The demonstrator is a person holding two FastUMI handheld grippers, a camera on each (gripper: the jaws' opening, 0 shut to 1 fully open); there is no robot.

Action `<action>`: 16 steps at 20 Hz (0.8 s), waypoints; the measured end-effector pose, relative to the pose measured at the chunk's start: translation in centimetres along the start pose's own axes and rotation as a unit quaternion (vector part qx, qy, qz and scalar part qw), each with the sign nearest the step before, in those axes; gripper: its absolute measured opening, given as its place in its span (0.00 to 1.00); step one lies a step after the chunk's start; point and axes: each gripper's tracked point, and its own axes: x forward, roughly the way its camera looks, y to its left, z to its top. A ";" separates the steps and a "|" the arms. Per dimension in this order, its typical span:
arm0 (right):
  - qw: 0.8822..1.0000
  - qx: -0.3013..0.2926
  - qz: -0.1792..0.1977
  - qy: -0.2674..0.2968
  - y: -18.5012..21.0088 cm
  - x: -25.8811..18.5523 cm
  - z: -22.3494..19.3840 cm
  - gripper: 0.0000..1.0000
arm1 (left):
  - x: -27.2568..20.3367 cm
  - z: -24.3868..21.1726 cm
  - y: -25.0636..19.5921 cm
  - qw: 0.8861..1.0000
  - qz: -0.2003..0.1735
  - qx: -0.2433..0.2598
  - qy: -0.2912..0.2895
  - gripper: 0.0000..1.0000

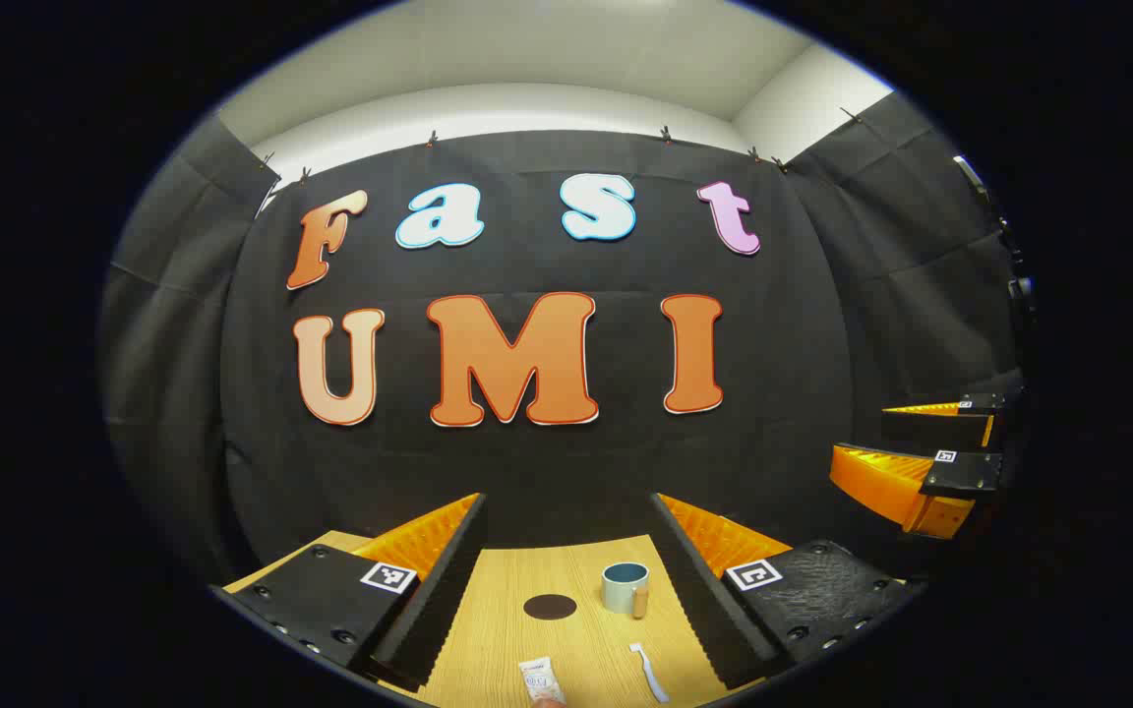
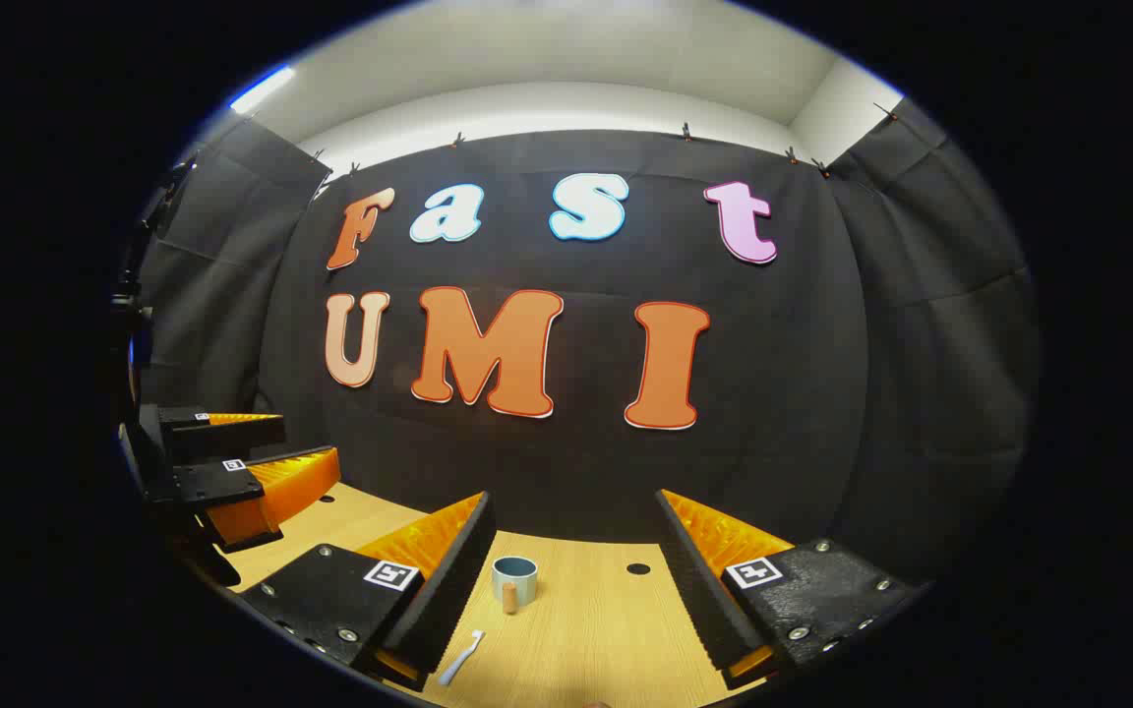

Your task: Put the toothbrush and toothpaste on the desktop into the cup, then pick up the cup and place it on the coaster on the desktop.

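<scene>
Both grippers held spread and empty above the desktop (image 1: 488,629); toothpaste tube (image 1: 540,680) lies just ahead of left gripper (image 1: 566,551), toothbrush (image 1: 649,673) right of it, nearer right gripper (image 2: 576,546); cup (image 1: 625,588) beyond.

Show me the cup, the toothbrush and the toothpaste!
cup (image 1: 625,588): left gripper view, on its side wall.
toothbrush (image 1: 647,671): left gripper view, mid-handle.
toothpaste (image 1: 540,678): left gripper view, on the tube's body.

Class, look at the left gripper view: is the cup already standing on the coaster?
No, the cup stands on the bare desktop beside the coaster, apart from it.
</scene>
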 end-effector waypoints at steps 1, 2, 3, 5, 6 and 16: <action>1.000 0.001 0.002 -0.001 0.0 0.2 0.1 0.98 | -0.1 0.1 0.2 1.000 0.001 0.003 -0.003 0.98; 1.000 0.003 0.002 -0.002 0.1 0.3 0.2 0.98 | -0.1 0.3 0.4 1.000 0.002 0.007 -0.004 0.98; 1.000 0.006 0.003 0.000 0.2 0.4 0.1 0.98 | -0.1 0.3 0.6 1.000 0.003 0.010 -0.006 0.98; 1.000 0.007 0.005 0.005 0.4 0.7 -0.1 0.98 | -0.1 0.6 1.2 1.000 0.007 0.008 -0.010 1.00; 1.000 0.006 0.006 0.007 0.6 0.8 -0.2 0.98 | -0.1 0.7 1.5 1.000 0.008 0.004 -0.010 1.00; 1.000 -0.012 -0.002 0.022 4.0 2.5 -0.4 0.98 | 0.2 0.3 6.2 1.000 0.012 -0.016 -0.006 1.00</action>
